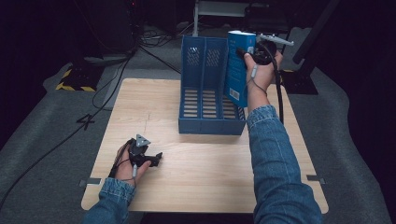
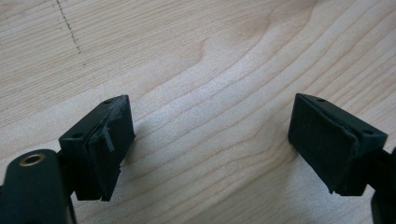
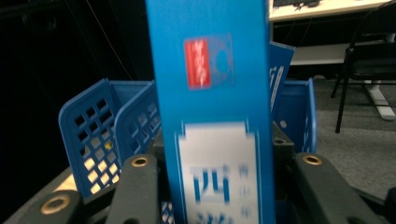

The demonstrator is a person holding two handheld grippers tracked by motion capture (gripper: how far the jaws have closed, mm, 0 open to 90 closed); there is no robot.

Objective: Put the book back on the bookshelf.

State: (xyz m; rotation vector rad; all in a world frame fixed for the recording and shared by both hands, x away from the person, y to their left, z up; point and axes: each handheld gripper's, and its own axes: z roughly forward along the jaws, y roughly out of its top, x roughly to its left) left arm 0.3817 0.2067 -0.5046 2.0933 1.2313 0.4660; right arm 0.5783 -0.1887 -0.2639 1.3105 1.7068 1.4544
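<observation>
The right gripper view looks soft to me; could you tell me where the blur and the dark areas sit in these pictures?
Right gripper view: the blue book is smeared, its label print unreadable. Left gripper view: sharp wood grain on the table, soft shadows beside the jaws. High view: the table is evenly lit, the surroundings nearly black.

table (image 1: 205, 177): showing pale wood, smooth, matt, with flowing grain lines
file rack (image 1: 205, 112): looking like blue moulded plastic, slotted and perforated, faintly shiny
book (image 3: 215, 116): showing a smooth blue printed paper cover, slightly glossy
left gripper (image 2: 210, 144): wearing matt black rubbery pads, frayed at the edges
sleeve (image 1: 280, 158): appearing as blue denim cloth
</observation>
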